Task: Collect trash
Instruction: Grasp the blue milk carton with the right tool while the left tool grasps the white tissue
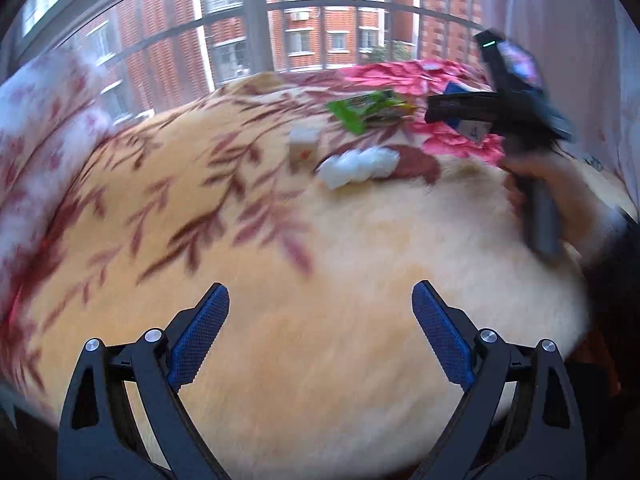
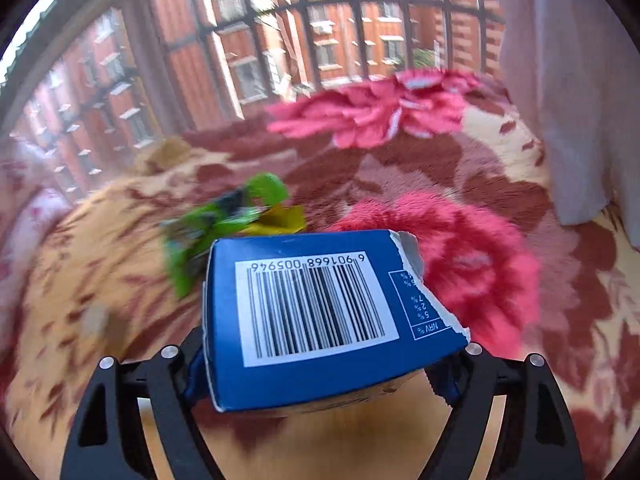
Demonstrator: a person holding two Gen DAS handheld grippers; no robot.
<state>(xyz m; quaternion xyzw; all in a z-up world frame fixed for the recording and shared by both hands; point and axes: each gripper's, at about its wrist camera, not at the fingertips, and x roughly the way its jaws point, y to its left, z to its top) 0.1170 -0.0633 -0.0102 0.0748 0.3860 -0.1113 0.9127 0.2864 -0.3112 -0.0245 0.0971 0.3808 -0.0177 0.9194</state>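
Observation:
My right gripper [image 2: 320, 364] is shut on a torn blue carton [image 2: 320, 312] with a barcode and holds it above the flowered blanket. In the left wrist view that gripper [image 1: 460, 110] shows at the far right with the blue carton [image 1: 466, 126] in it. My left gripper [image 1: 320, 304] is open and empty over the pale part of the blanket. Ahead of it lie crumpled white tissues [image 1: 360, 166], a small white and orange carton [image 1: 303, 150] and a green wrapper [image 1: 366, 109]. The green wrapper [image 2: 224, 224] also lies just beyond the blue carton.
The blanket [image 1: 280, 272] covers a bed in front of a barred window [image 1: 256, 20]. A pink and white pillow or quilt [image 1: 44, 120] lies at the left. A pale curtain [image 2: 568, 80] hangs at the right. A yellow scrap [image 2: 286, 218] lies beside the green wrapper.

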